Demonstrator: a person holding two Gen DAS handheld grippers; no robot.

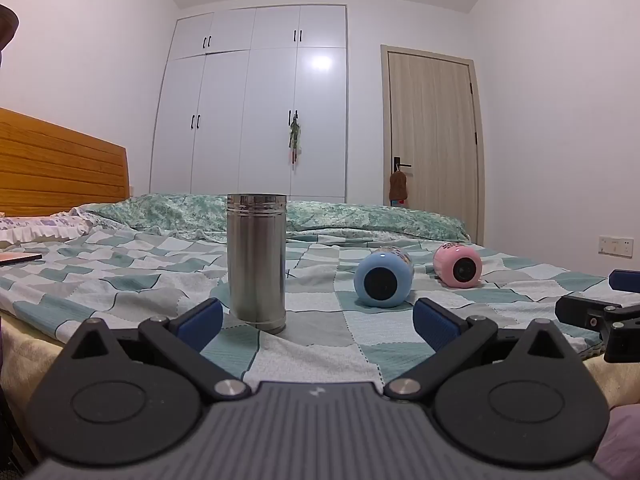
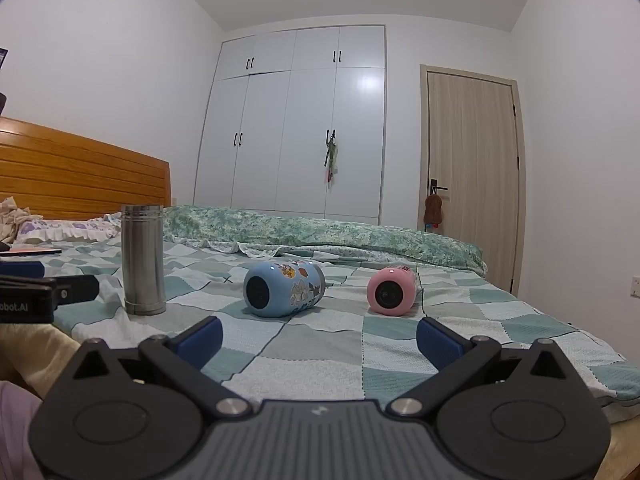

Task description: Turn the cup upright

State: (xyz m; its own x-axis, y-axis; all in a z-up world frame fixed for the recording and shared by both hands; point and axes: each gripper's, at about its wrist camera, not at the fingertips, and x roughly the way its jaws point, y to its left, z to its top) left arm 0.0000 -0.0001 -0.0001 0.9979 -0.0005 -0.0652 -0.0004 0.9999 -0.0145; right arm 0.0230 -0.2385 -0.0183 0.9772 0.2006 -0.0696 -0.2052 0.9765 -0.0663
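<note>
White wardrobe [image 1: 248,100], wooden door [image 1: 434,128] (shut), checked bedspread [image 1: 120,280].

brushed metal flask [image 1: 256,260], glossy blue cup [image 2: 282,289], woven cloth bedspread [image 2: 320,344].

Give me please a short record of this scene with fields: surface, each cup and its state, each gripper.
surface: bed with checked blanket
steel cup: standing upright, nearest the left gripper
blue cup: lying on its side, stickers on it
pink cup: lying on its side, right of the blue cup
left gripper: fingers open, holding nothing
right gripper: fingers open, holding nothing
cups left to flip: blue and pink
</note>
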